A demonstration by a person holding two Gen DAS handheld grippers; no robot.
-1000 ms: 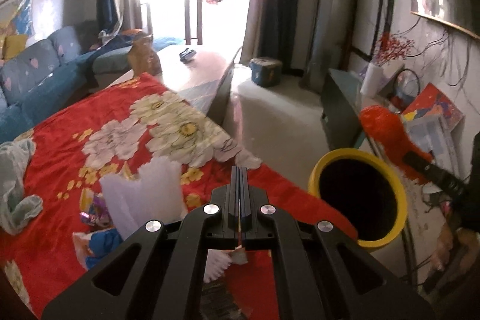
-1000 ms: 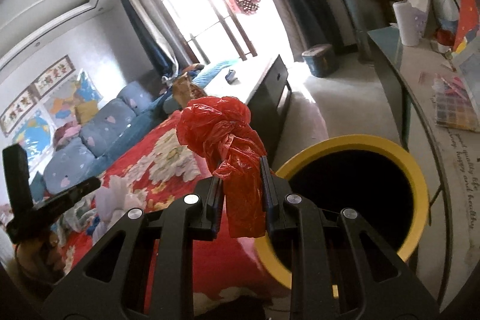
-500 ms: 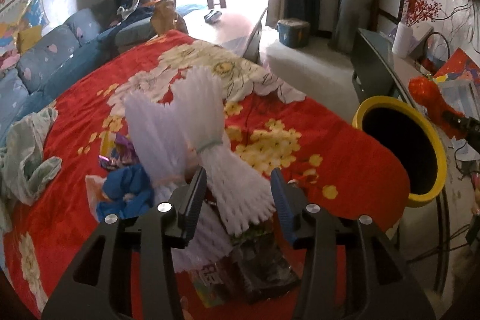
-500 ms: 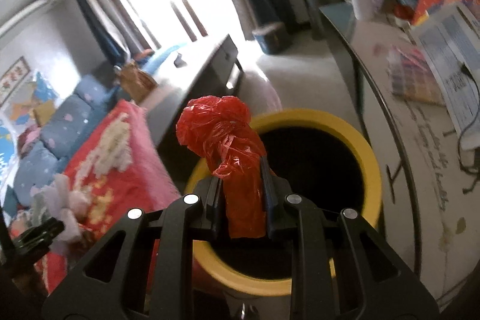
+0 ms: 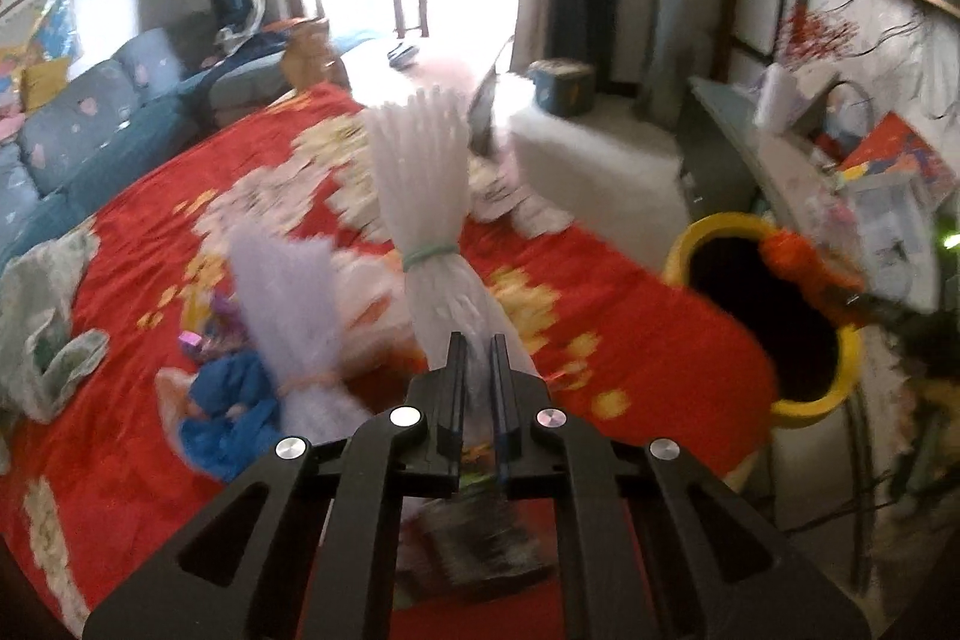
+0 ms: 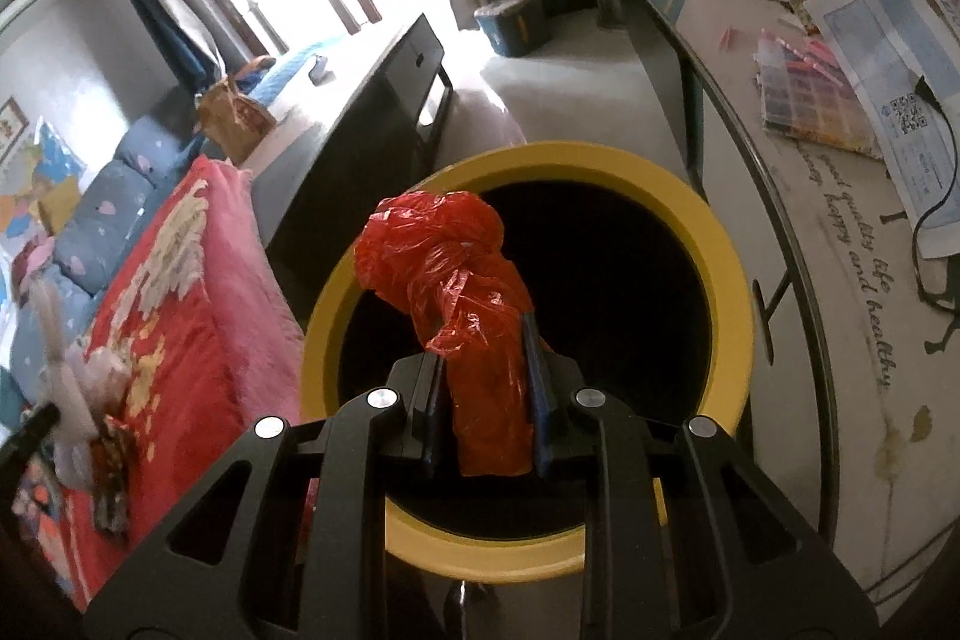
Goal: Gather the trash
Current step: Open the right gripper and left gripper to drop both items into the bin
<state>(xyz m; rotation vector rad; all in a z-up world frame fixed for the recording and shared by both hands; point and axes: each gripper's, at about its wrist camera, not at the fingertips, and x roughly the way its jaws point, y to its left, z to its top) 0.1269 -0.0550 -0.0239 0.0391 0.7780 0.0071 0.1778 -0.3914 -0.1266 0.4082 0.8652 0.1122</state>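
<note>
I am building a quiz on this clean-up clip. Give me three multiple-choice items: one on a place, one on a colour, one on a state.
1. Where is the red bag?
A. over the bin's opening
B. on the bedspread
C. on the desk

2. What colour is the bin rim?
A. blue
B. yellow
C. white

3. What are the left tongs doing?
A. gaping wide over bare floor
B. holding the red bag
C. closing on a white foam net

Answers:
1 A, the right tongs hold it above the dark opening.
2 B, the rim is plainly yellow.
3 C, the net's lower end sits between the nearly shut fingers.
</note>
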